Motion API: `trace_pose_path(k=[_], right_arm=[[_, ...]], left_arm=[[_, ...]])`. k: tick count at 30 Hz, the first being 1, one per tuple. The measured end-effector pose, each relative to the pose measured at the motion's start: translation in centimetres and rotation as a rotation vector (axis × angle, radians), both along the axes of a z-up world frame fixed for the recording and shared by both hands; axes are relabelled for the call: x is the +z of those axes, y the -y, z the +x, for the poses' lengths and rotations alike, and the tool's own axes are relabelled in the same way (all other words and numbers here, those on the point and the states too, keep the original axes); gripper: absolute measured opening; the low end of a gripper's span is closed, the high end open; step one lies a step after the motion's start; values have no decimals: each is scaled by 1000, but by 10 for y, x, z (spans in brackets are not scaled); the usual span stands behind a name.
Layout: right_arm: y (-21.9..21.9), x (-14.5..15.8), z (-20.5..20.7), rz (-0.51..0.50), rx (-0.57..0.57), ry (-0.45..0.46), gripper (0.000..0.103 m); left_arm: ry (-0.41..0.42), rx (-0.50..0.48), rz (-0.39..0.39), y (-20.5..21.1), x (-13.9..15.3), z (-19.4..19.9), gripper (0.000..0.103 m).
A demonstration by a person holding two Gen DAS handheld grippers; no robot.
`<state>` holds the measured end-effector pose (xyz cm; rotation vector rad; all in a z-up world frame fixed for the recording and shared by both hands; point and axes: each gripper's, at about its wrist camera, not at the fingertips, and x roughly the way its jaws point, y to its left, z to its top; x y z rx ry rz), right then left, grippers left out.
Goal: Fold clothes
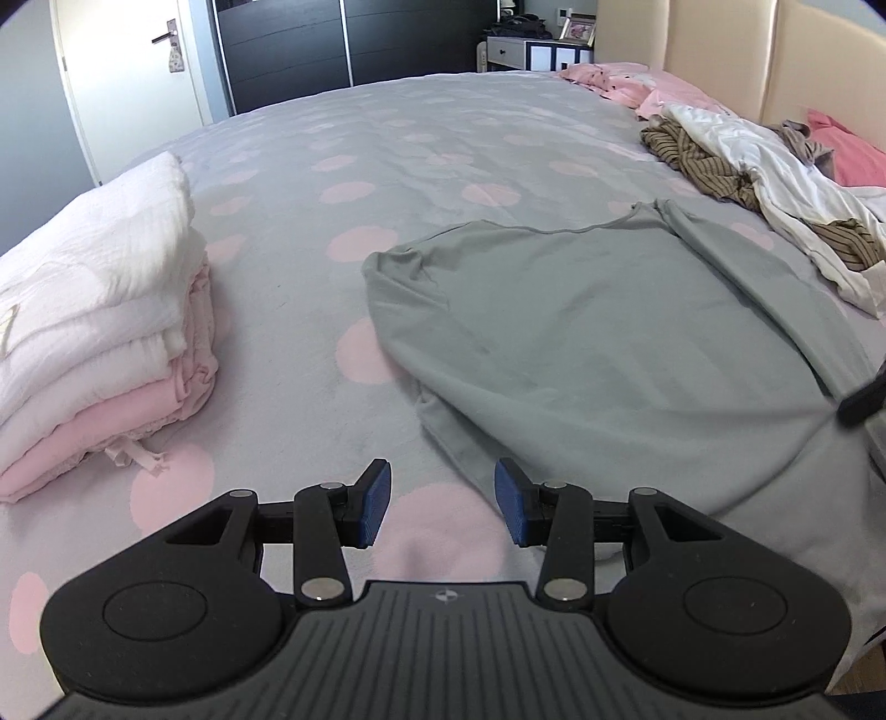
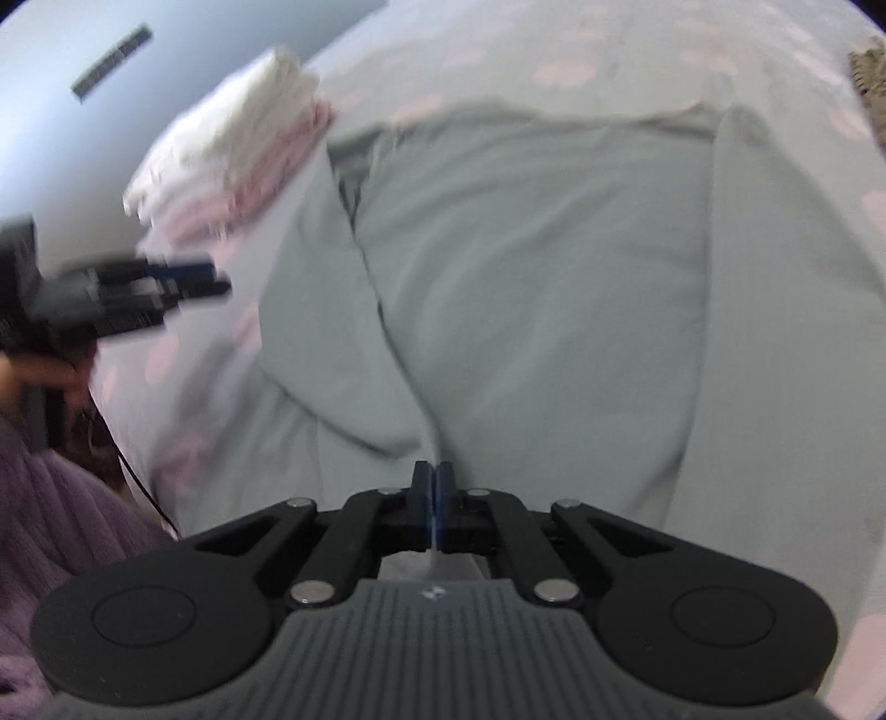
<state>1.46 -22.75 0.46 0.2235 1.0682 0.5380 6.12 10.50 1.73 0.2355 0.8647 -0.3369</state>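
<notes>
A grey-green long-sleeved top (image 1: 598, 332) lies spread on the bed, sleeves folded inward; it also fills the right wrist view (image 2: 526, 288). My left gripper (image 1: 443, 501) is open and empty, just above the bedspread near the top's near-left hem. My right gripper (image 2: 433, 479) is shut on the top's near edge, with cloth pinched between the pads. The left gripper shows blurred at the left of the right wrist view (image 2: 144, 293); the right gripper's tip shows at the right edge of the left wrist view (image 1: 864, 401).
A stack of folded white and pink clothes (image 1: 99, 332) sits on the left of the grey, pink-dotted bedspread (image 1: 343, 166). A heap of unfolded clothes (image 1: 764, 188) lies at the right by the headboard (image 1: 720, 50). A wardrobe and door stand beyond the bed.
</notes>
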Motion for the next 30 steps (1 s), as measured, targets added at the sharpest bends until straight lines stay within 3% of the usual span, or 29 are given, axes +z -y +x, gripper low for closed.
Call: trace_pose_path(k=[5, 10, 13, 18, 20, 23, 25, 26, 30], right_arm=[[48, 19, -2, -10, -173, 36, 1], [86, 16, -5, -55, -309, 16, 1], [96, 7, -1, -89, -342, -10, 1], [96, 0, -1, -147, -334, -12, 8], [97, 3, -3, -161, -331, 8, 15], [96, 7, -8, -165, -311, 40, 18], [90, 11, -11, -169, -276, 65, 22], [85, 12, -15, -176, -249, 79, 30], [50, 17, -38, -230, -85, 129, 35]], left_arm=[[-16, 4, 18, -1, -10, 5, 39], [16, -76, 26, 16, -13, 9, 39], [62, -147, 94, 36, -19, 14, 39], [114, -223, 217, 64, -33, 28, 39], [100, -211, 229, 67, -39, 37, 37], [92, -189, 222, 69, -43, 47, 31], [94, -184, 224, 70, -46, 52, 23], [89, -181, 229, 70, -47, 54, 20], [90, -166, 233, 71, -49, 59, 8]])
